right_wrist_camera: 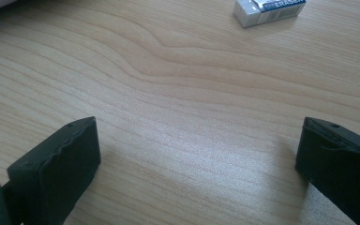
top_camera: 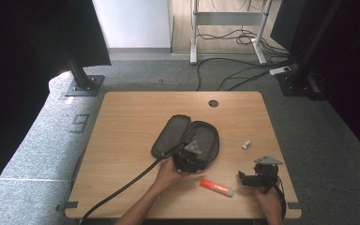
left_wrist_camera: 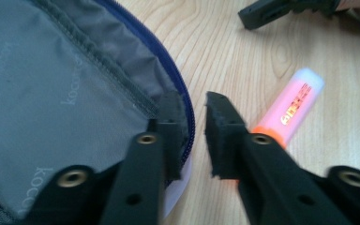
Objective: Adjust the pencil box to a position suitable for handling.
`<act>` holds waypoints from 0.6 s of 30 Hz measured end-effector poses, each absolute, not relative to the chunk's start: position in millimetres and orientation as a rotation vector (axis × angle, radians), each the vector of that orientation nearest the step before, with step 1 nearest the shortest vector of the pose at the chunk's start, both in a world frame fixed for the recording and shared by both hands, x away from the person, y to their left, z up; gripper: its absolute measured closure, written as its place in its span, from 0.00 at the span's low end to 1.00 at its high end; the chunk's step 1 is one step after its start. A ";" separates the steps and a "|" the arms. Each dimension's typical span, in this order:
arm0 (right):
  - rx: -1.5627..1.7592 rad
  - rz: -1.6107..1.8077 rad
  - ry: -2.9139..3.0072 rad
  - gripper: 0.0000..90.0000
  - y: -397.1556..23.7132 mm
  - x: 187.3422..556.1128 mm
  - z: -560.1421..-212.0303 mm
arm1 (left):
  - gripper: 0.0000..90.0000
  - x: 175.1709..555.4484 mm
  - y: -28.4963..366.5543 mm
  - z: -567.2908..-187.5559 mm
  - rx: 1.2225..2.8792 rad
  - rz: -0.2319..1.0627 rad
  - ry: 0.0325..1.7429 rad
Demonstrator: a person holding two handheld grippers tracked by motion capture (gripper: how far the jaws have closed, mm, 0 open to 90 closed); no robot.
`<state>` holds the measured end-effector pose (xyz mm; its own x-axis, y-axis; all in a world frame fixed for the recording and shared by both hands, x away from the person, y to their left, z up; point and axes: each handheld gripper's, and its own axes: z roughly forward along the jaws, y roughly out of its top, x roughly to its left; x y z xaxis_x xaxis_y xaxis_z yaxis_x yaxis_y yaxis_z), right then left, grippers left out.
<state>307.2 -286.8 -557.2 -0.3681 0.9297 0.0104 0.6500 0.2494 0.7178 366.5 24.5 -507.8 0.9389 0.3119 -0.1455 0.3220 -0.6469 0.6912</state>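
Straddling the floppy grey fabric zip-up pencil case (left_wrist_camera: 51, 89) at its rim, my left claw (left_wrist_camera: 192, 122) gapes slightly, gripping nothing.

Dark pencil case (top_camera: 187, 138) lies unzipped and spread flat mid-table, grey lining up, orange highlighter (top_camera: 216, 187) just beside it

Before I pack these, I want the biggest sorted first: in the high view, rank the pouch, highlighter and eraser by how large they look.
1. Pouch, lying open, by far the largest.
2. Highlighter, much smaller.
3. Eraser, the smallest; it lies a little farther from the camera, but the gap looks real.
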 end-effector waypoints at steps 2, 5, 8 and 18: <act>1.440 0.901 2.109 0.00 -286.8 307.2 -557.1 | 0.70 364.3 25.9 -503.8 2.319 -0.003 0.442; 1.440 0.901 2.109 0.00 -286.8 307.1 -557.2 | 0.59 361.3 30.0 -498.4 2.324 0.024 0.436; 1.440 0.901 2.109 0.00 -286.8 307.2 -557.2 | 0.51 360.2 36.0 -494.5 2.326 0.043 0.446; 1.440 0.901 2.109 0.00 -286.8 307.2 -557.2 | 0.33 358.0 62.2 -485.3 2.294 0.012 0.508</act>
<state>307.2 -286.8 -557.2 -0.3681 0.9297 0.0107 0.6502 0.2492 0.7177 358.0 62.2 -485.3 0.9203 0.3632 -0.1457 0.3561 -0.6231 0.6964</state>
